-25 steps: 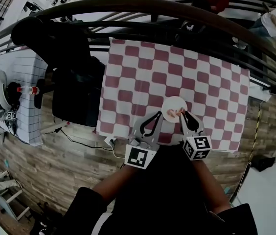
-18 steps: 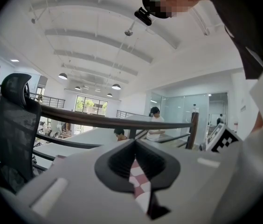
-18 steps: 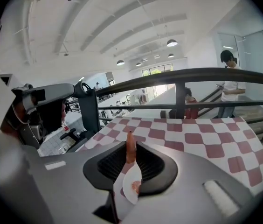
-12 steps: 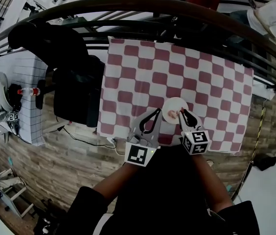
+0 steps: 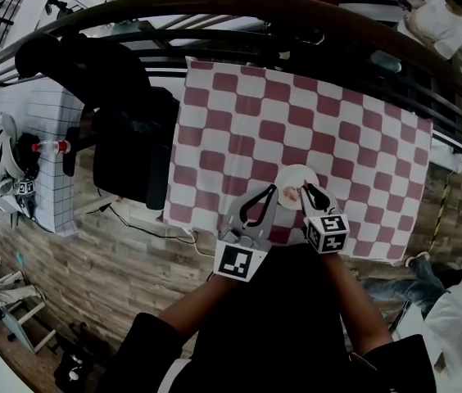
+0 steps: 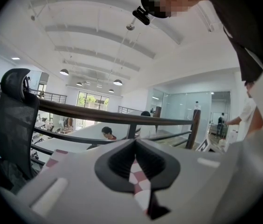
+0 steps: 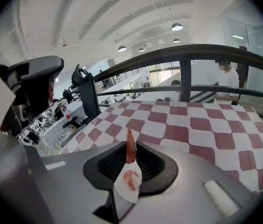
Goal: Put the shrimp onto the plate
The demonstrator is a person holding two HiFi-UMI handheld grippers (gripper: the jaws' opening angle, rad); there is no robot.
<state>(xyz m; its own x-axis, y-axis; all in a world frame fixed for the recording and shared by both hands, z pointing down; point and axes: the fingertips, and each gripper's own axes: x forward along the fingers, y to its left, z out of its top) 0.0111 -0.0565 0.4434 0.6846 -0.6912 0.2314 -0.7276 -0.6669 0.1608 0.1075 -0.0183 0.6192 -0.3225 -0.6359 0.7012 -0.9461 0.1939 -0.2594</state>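
A small white plate lies near the front edge of the red-and-white checked cloth. My right gripper hangs over the plate's near rim. In the right gripper view it is shut on an orange shrimp that sticks up from the fingertips. Through the gap below I see the plate with another pink shrimp on it. My left gripper sits just left of the plate, and in its own view it is shut with nothing in it.
A black office chair stands left of the table. A dark curved railing runs behind the table's far edge. A gridded side table with a bottle stands at far left. People stand beyond the railing.
Both grippers keep their places at the plate. The head view has shifted slightly, and the people beyond the railing have moved.
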